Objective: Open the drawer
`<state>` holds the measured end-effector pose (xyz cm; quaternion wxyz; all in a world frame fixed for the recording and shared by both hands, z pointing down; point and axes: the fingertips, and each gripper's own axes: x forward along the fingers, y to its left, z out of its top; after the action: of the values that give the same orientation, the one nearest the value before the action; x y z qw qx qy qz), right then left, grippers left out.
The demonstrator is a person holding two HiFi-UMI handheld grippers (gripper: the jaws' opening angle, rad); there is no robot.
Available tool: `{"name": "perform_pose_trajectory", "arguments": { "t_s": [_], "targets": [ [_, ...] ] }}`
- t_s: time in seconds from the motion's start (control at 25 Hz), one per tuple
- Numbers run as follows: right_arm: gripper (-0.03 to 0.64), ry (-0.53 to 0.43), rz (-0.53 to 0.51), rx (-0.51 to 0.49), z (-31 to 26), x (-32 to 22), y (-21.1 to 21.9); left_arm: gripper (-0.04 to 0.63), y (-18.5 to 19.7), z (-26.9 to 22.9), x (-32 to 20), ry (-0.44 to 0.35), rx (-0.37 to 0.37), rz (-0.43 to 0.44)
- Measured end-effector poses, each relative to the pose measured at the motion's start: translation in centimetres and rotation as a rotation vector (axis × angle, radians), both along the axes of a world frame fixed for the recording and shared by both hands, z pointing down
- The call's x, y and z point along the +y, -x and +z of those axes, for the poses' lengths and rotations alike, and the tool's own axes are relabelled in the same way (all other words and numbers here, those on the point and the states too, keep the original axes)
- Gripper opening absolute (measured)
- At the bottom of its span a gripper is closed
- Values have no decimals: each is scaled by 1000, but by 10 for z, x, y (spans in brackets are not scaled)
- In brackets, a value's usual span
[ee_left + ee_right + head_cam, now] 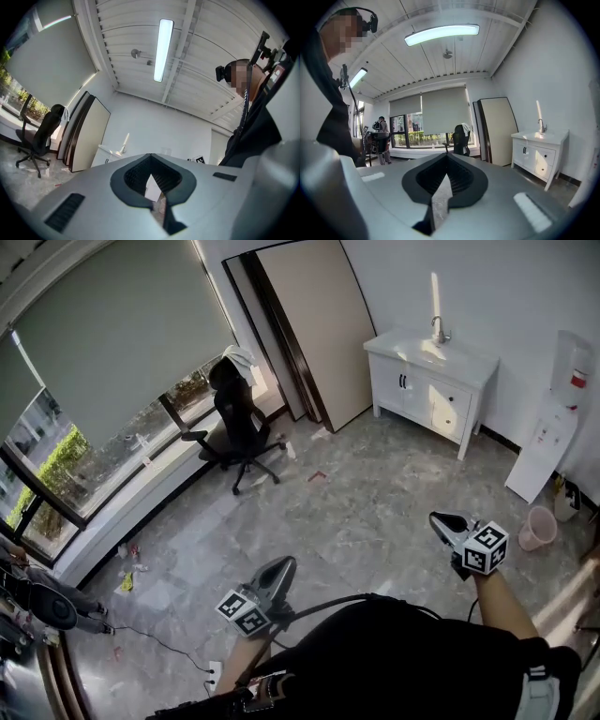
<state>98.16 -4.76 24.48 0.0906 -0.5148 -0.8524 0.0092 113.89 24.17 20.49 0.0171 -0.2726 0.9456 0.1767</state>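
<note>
Grey marble floor (375, 502) ran under white walls (497, 287). A window (42, 460) with a lowered blind (112, 324) filled 9 to 10 o'clock. A black chair (239, 423) stood at 11, leaning panels (314, 324) at 12, a white sink cabinet (431, 381) at 2, a dispenser (553, 427) at 3. Strip lights (440, 33) glowed overhead.

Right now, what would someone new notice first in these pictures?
A white sink cabinet stands against the far wall at upper right, across the room. A black office chair sits by the window on the left. Nearest the camera, the left gripper and right gripper are both shut and empty.
</note>
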Motion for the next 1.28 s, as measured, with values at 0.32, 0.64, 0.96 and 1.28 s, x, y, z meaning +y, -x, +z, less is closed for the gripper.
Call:
{"name": "perform_pose_trajectory", "arguments": {
  "t_s": [0.32, 0.64, 0.96, 1.28],
  "targets": [
    [2, -15, 80, 33, 17, -13, 46, 0, 67, 9, 8, -27, 16, 59],
    [2, -38, 169, 1, -1, 44, 101, 0, 147, 6, 77, -50, -10, 147],
    [2, -38, 178, -40, -33, 162, 156, 0, 214, -15, 189, 24, -40, 176],
    [2, -45, 171, -17, -32, 251, 210, 0, 270, -14, 273, 31, -10, 182]
  ]
}}
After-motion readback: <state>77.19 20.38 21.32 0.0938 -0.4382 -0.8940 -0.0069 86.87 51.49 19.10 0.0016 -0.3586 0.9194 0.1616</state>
